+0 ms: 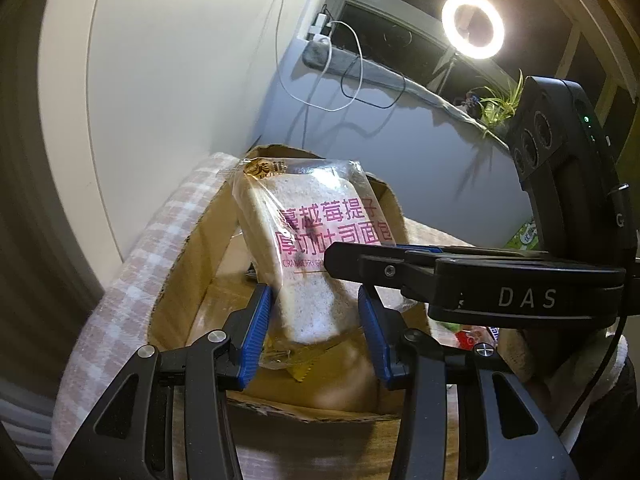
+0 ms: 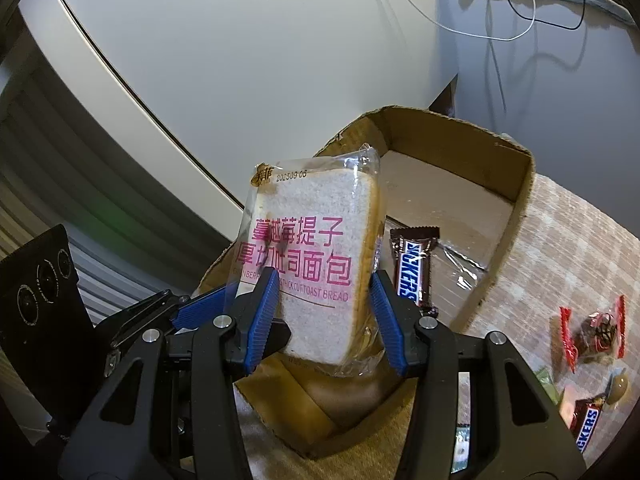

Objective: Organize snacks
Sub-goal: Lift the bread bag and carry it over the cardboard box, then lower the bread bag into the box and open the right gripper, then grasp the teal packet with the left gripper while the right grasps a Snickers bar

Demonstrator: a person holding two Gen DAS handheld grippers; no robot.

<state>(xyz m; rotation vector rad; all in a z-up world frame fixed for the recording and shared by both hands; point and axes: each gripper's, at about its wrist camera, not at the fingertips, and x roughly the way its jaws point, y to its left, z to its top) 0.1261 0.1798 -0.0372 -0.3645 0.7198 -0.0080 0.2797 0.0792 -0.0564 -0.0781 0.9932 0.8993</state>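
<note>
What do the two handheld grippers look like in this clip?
Both the left gripper and the right gripper are black frames with silver screws and ribbed blue pads. Seen from the left camera, the right one's body is marked "DAS", with round camera lenses, a green light and a black cable.

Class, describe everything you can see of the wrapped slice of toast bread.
The toast bread is one thick white slice with a tan crust, sealed in clear crinkly plastic printed with pink Chinese characters and "thick cut toast bread". It stands nearly upright, tilted, over the open cardboard box. Both grippers' blue-padded jaws clamp its lower part.
</note>
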